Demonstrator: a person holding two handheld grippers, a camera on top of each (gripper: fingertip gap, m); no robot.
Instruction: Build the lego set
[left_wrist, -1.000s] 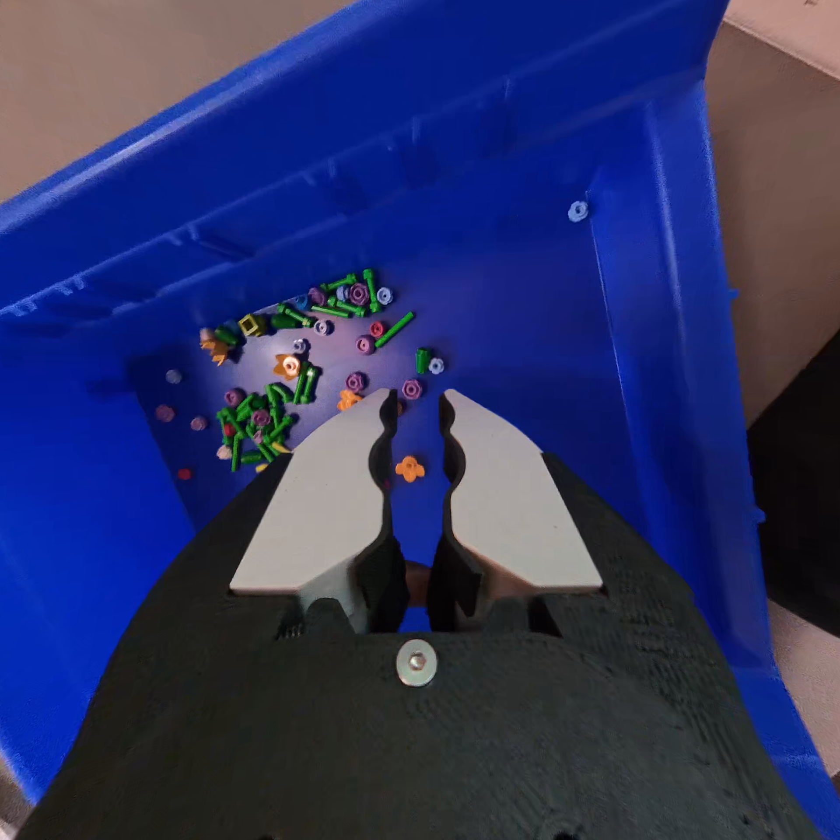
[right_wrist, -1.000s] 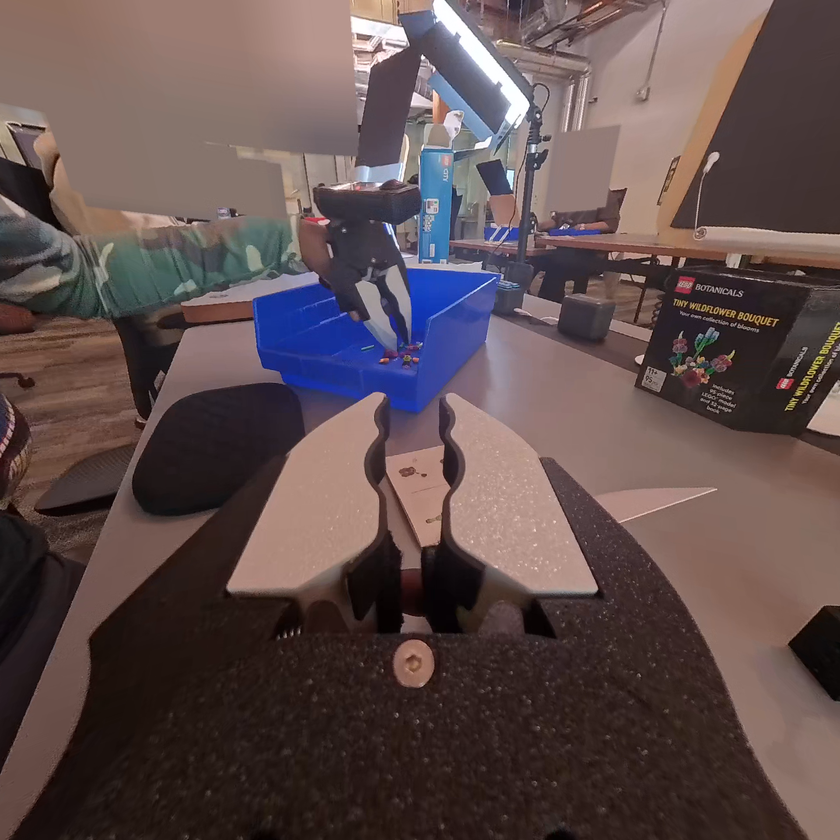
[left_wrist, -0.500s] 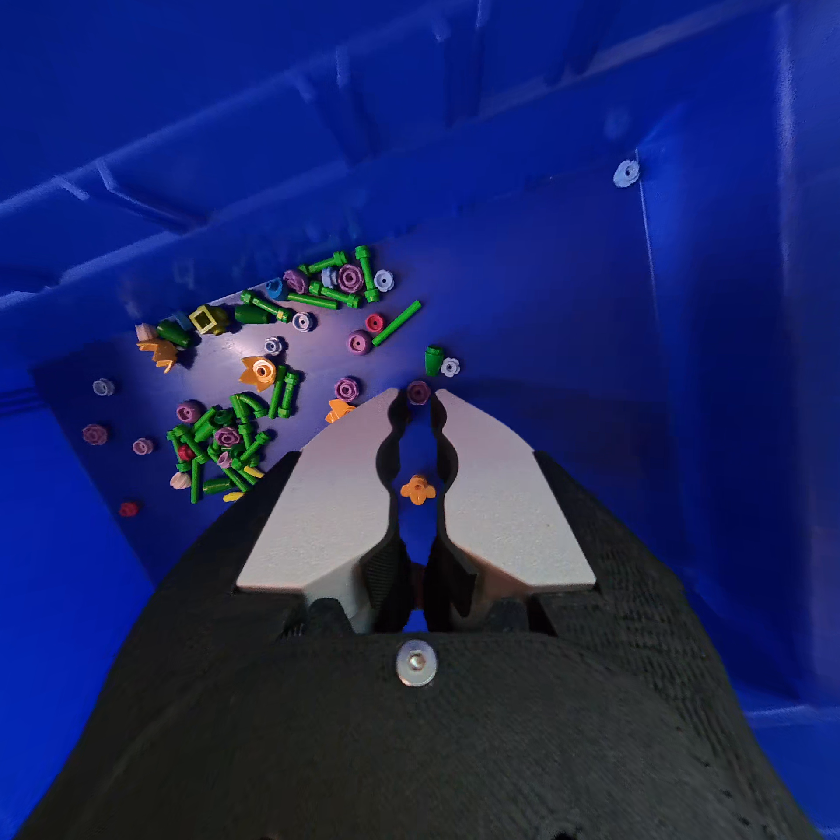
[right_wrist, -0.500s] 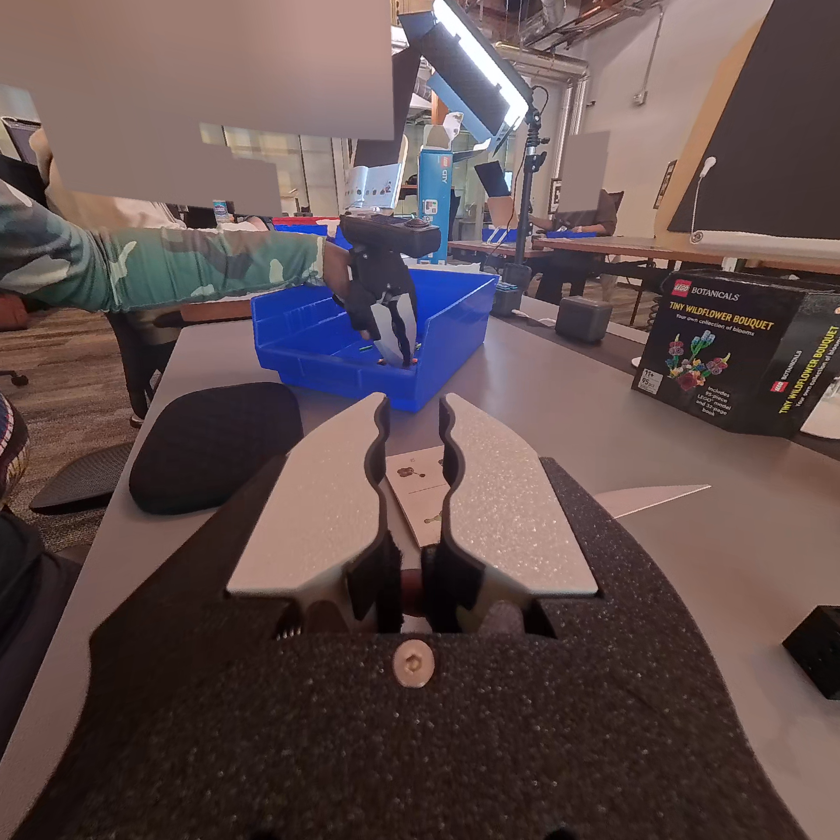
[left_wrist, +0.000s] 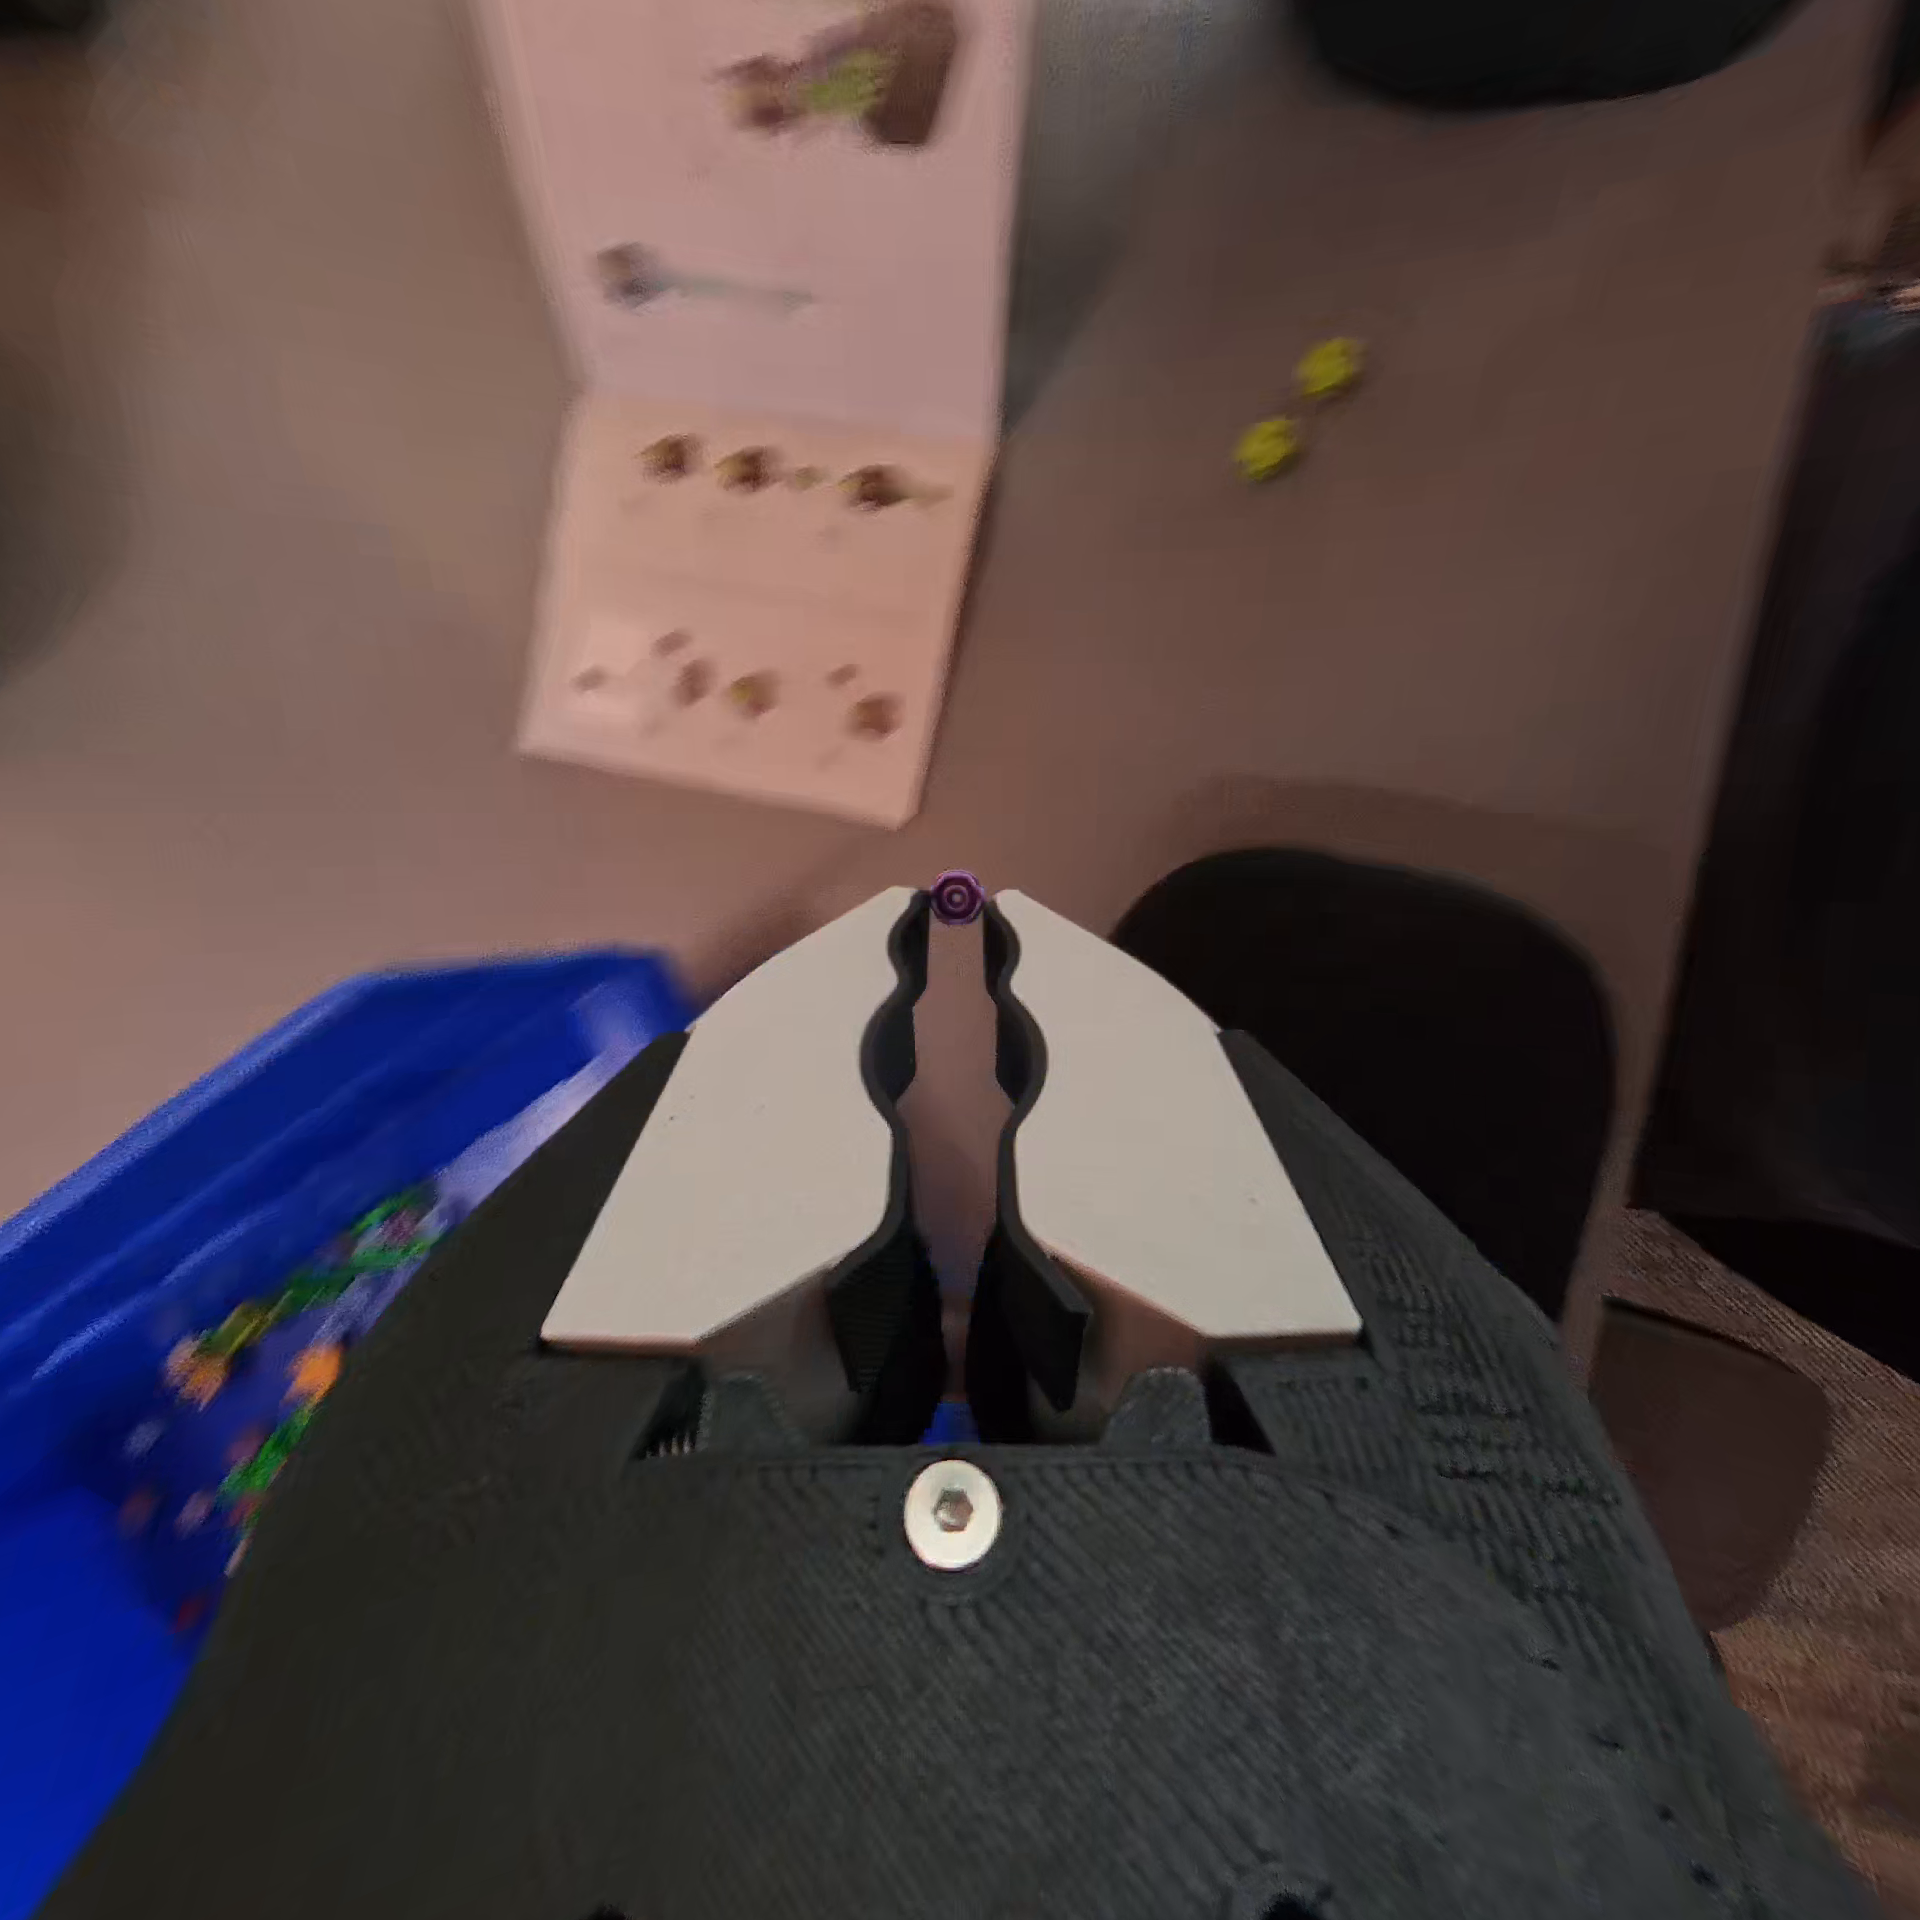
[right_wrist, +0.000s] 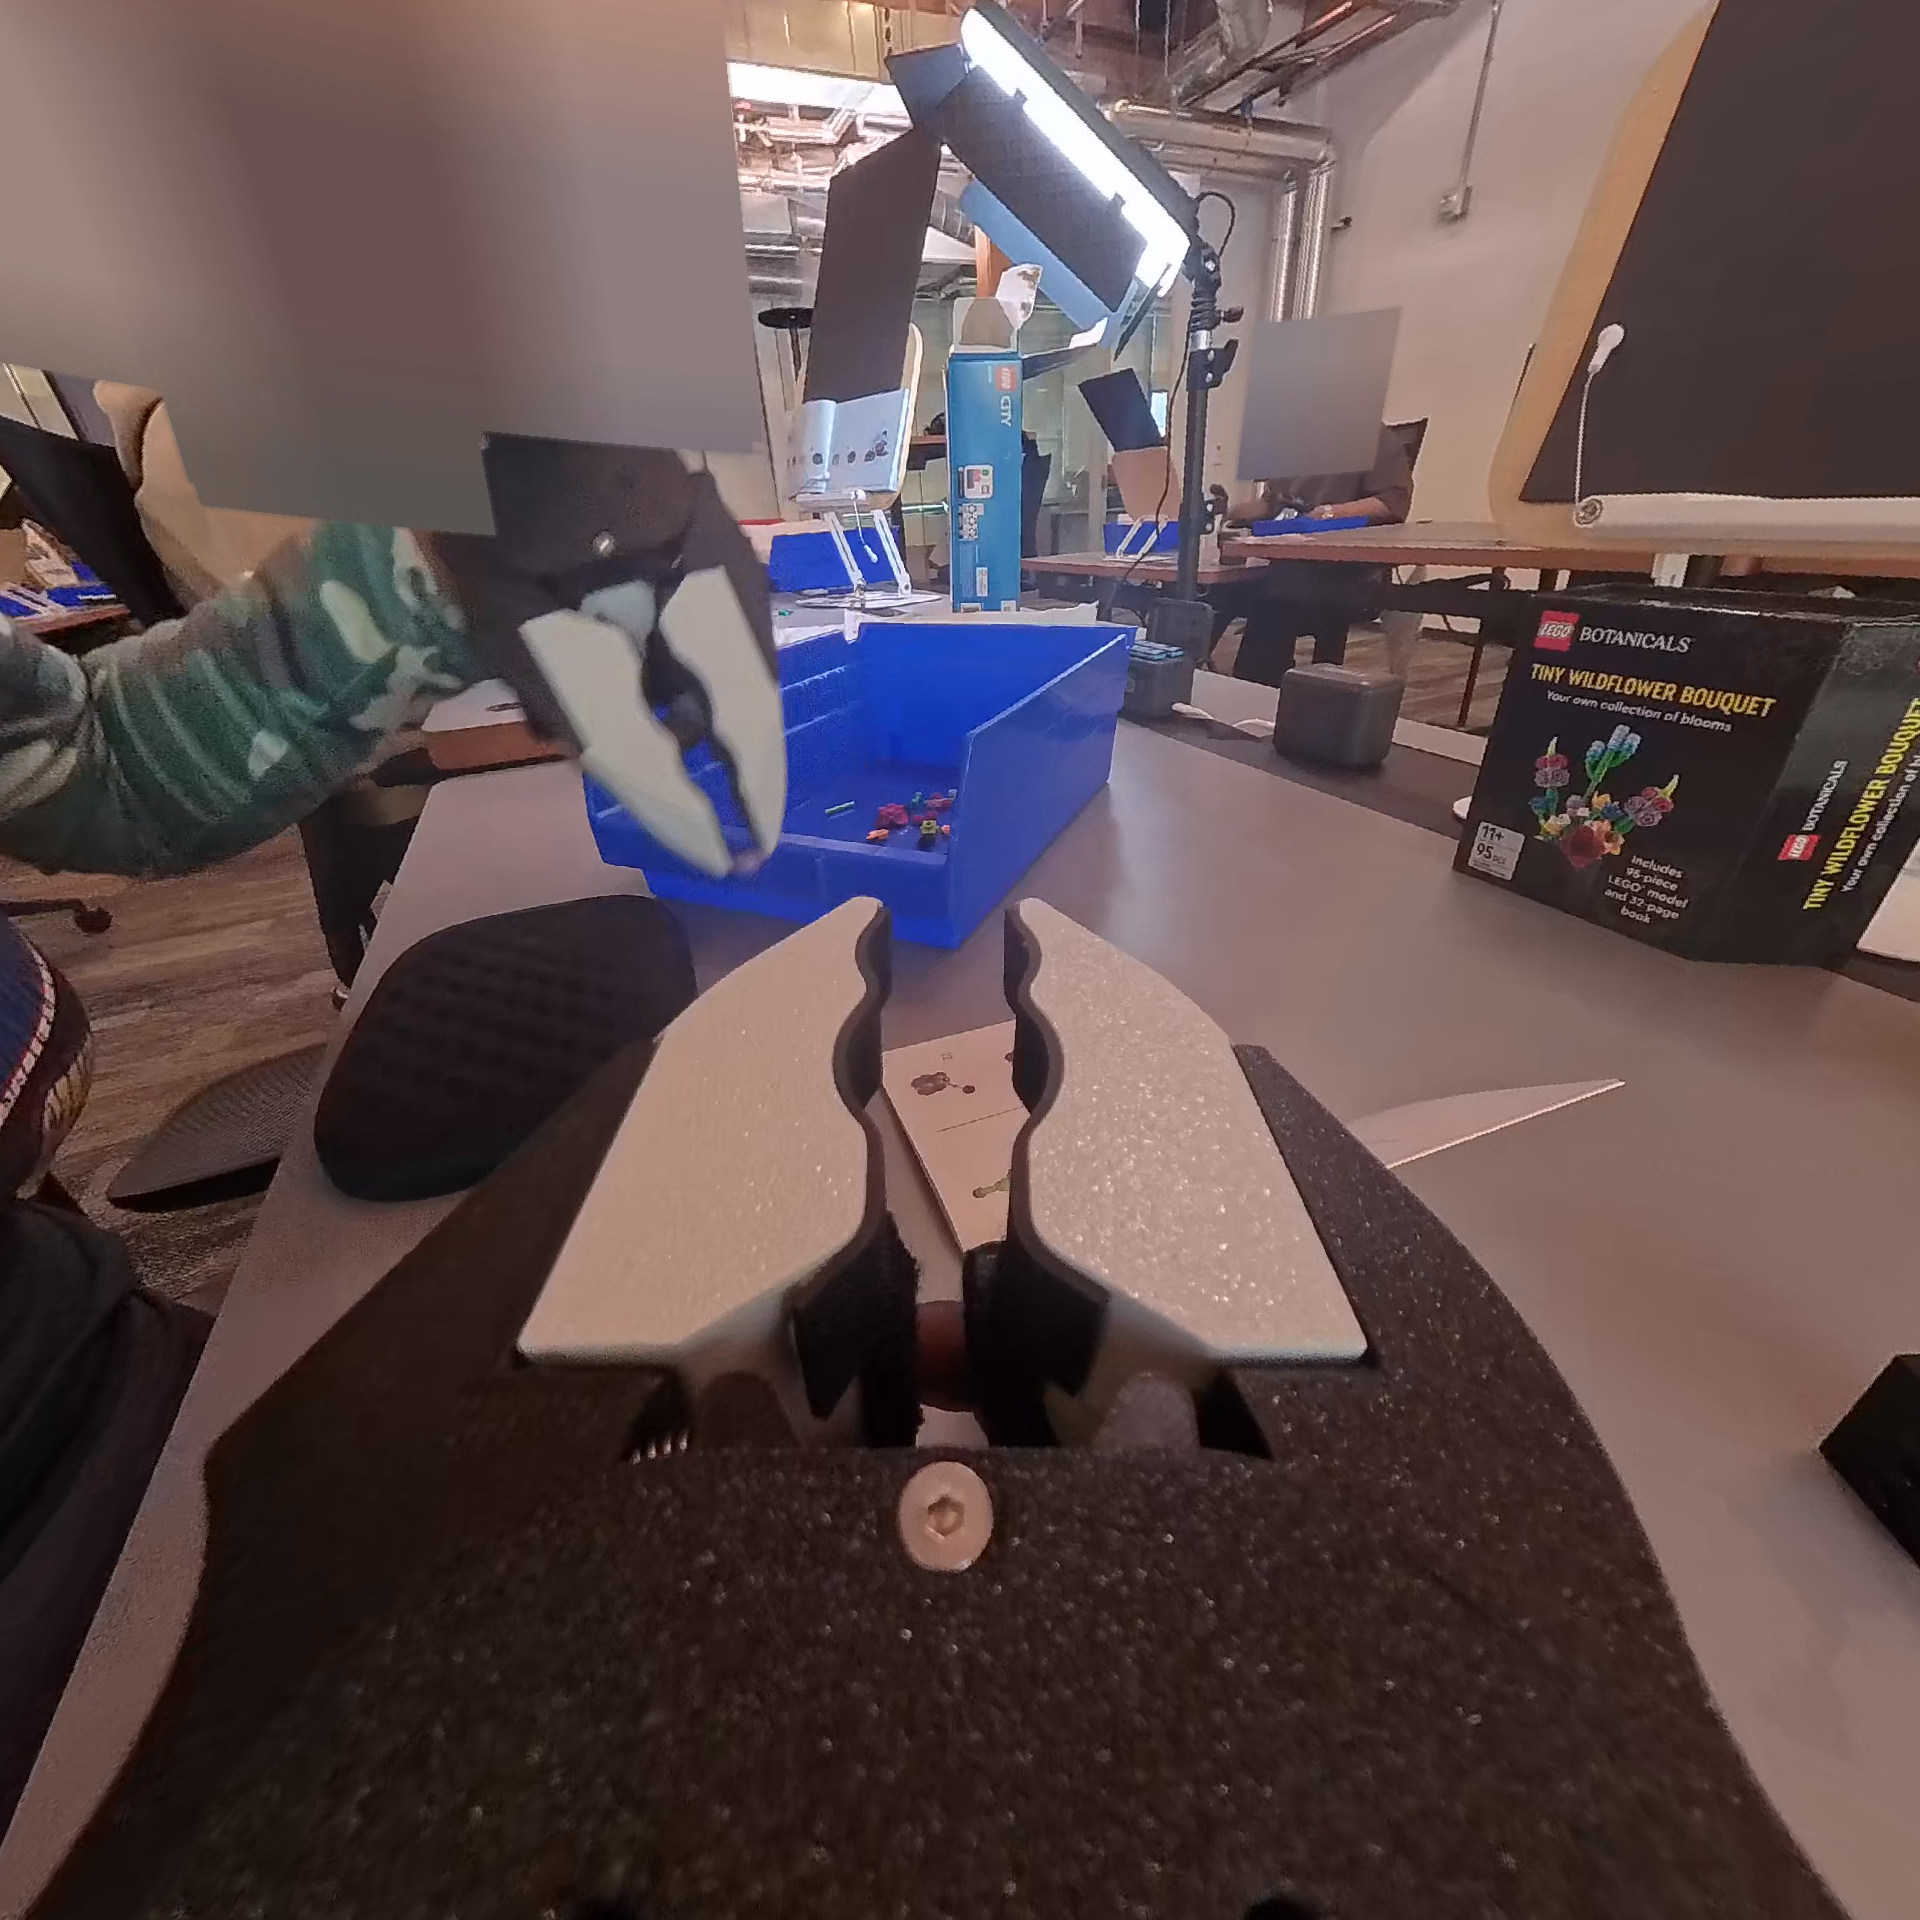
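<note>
Left gripper jaws clamped on small purple round lego flower stud at tips, above grey tabletop; open instruction booklet lies ahead. Right gripper jaws apart, empty, nearer booklet.

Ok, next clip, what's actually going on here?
A person is building a flower Lego set with two handheld grippers. The left gripper has its jaws pinched on a small purple round piece and is held above the table, beside the blue bin of loose pieces, with the open instruction booklet ahead. The right gripper hovers over the table, jaws apart and empty.
</note>
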